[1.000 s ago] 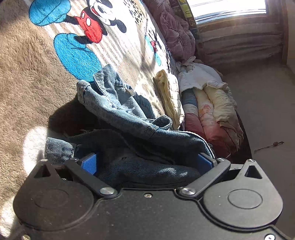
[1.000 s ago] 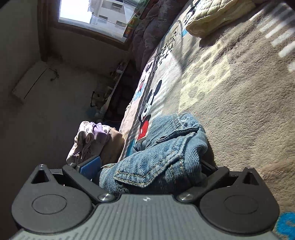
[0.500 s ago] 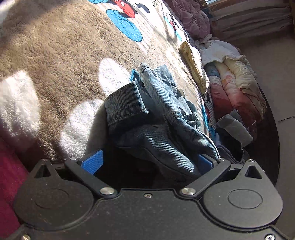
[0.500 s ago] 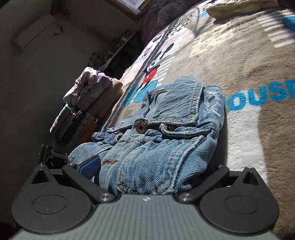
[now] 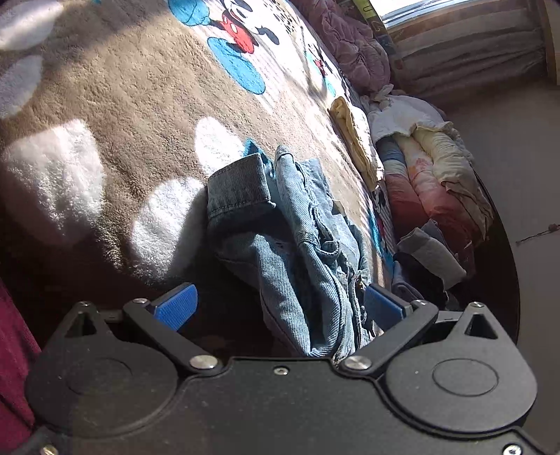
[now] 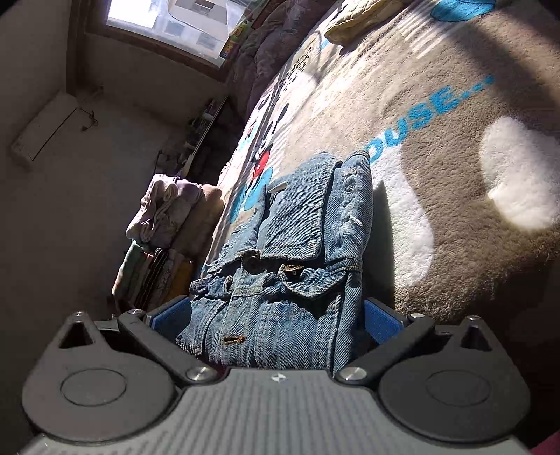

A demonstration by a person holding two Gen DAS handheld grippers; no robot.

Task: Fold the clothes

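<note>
A folded blue denim jacket (image 6: pixel 308 245) lies on the brown cartoon-print blanket (image 6: pixel 455 105). In the right wrist view its near end fills the whole gap between the blue pads (image 6: pixel 381 322), so my right gripper (image 6: pixel 276 318) is shut on the thick bundle. The left wrist view has the same jacket (image 5: pixel 297 245) from the other side, its cuff (image 5: pixel 238 185) pointing away. My left gripper (image 5: pixel 278 306) stands open: denim lies against the right pad (image 5: pixel 381 304), while the left pad (image 5: pixel 175 308) is bare with an open gap beside it.
Stacked folded quilts and clothes (image 5: pixel 430 196) line the bed's edge, with a folded yellow cloth (image 5: pixel 353 140) and a purple quilt (image 5: pixel 350 45) farther on. Another pile of folded laundry (image 6: pixel 168 224) sits at the bed's other side. A window (image 6: pixel 175 21) lies beyond.
The jacket has come down from the air and now lies on the blanket as a folded bundle. Both grippers swung with it, and a gap has opened beside the left pad.
</note>
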